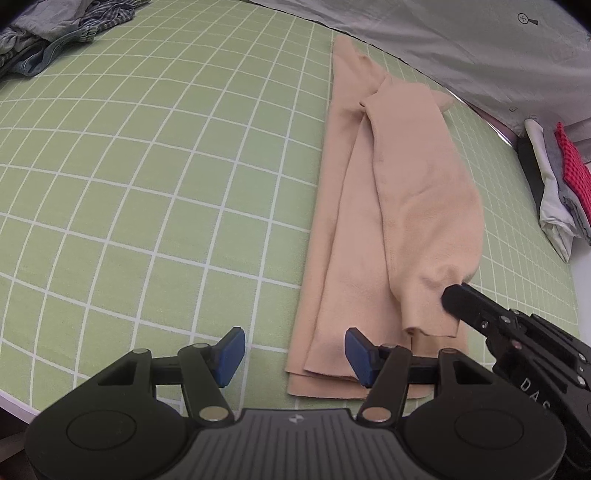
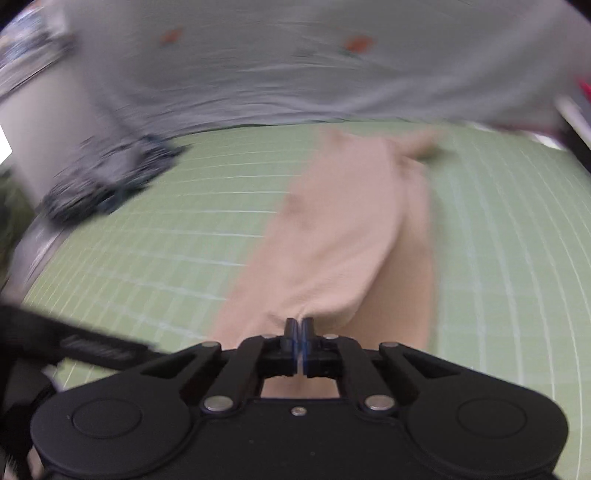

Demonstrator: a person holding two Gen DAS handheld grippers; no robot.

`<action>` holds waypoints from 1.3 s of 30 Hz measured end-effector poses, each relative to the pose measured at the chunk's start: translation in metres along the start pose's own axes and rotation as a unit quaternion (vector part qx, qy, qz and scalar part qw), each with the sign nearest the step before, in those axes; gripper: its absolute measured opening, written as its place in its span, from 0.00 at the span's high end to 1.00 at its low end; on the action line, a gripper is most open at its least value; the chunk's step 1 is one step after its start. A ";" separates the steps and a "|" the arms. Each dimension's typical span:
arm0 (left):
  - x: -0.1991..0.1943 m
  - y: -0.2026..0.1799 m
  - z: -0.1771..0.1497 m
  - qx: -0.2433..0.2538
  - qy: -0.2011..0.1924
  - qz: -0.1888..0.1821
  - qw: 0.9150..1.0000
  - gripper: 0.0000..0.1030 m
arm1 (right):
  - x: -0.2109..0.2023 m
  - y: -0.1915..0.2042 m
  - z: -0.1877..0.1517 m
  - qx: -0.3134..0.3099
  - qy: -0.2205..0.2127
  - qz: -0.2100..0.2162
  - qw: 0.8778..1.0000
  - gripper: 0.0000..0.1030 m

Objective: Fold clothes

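Observation:
A peach garment lies in a long narrow strip on the green grid mat, with one layer folded over its right side. My right gripper comes in from the lower right and is shut, pinching the puckered edge of that folded layer. In the blurred right wrist view its fingertips meet on the gathered peach cloth. My left gripper stands open over the garment's near left corner. Its blue pads hold nothing, and one hovers above the cloth.
A heap of checked and denim clothes lies at the mat's far left. Folded white, grey and red pieces are stacked at the right edge. A grey sheet runs along the far side. The mat's near edge shows at lower left.

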State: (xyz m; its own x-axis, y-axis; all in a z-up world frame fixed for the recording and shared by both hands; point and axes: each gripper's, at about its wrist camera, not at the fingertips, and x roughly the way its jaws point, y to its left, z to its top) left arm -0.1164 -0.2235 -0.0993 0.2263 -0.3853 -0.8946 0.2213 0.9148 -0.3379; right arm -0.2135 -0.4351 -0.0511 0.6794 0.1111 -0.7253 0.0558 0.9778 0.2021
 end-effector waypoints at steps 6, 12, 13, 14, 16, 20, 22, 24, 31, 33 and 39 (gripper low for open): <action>-0.003 0.005 0.000 -0.005 -0.006 0.003 1.000 0.41 | 0.006 -0.032 -0.001 0.074 0.015 -0.039 0.996 0.74; -0.002 0.010 0.000 -0.013 -0.003 0.009 1.000 0.41 | 0.011 -0.061 -0.006 0.106 0.024 -0.083 0.991 0.71; -0.003 0.011 0.000 -0.013 -0.004 0.010 1.000 0.41 | 0.012 -0.059 -0.007 0.105 0.025 -0.073 0.992 0.71; -0.002 0.010 0.000 -0.012 -0.004 0.010 1.000 0.41 | 0.014 -0.057 -0.008 0.103 0.027 -0.062 0.992 0.71; -0.001 0.008 0.000 -0.010 -0.002 0.011 1.000 0.41 | 0.022 -0.046 -0.010 0.091 0.037 -0.047 0.994 0.71; 0.001 0.007 0.001 -0.005 0.002 0.013 1.000 0.41 | 0.031 -0.031 -0.012 0.065 0.051 -0.043 0.996 0.69; 0.001 0.007 0.001 -0.005 0.002 0.014 1.000 0.41 | 0.031 -0.031 -0.012 0.060 0.052 -0.050 0.996 0.60; 0.001 0.007 0.002 -0.005 0.002 0.016 1.000 0.41 | 0.030 -0.033 -0.012 0.058 0.050 -0.057 0.995 0.50; 0.001 0.008 0.000 -0.010 -0.001 0.017 1.000 0.41 | 0.019 -0.037 -0.008 0.027 0.023 -0.135 0.990 0.00; 0.002 0.006 0.000 -0.008 -0.001 0.017 1.000 0.41 | 0.017 -0.042 -0.008 0.025 0.022 -0.155 0.987 0.00; 0.007 0.002 0.001 -0.001 0.004 0.016 1.000 0.41 | 0.027 -0.048 -0.015 -0.009 0.057 -0.199 0.978 0.00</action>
State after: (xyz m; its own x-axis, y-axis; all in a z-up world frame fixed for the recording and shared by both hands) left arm -0.1137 -0.2241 -0.1057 0.2246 -0.3556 -0.9072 0.2128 0.9265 -0.3105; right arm -0.2091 -0.4767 -0.0903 0.5203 -0.2616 -0.8129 0.2869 0.9501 -0.1221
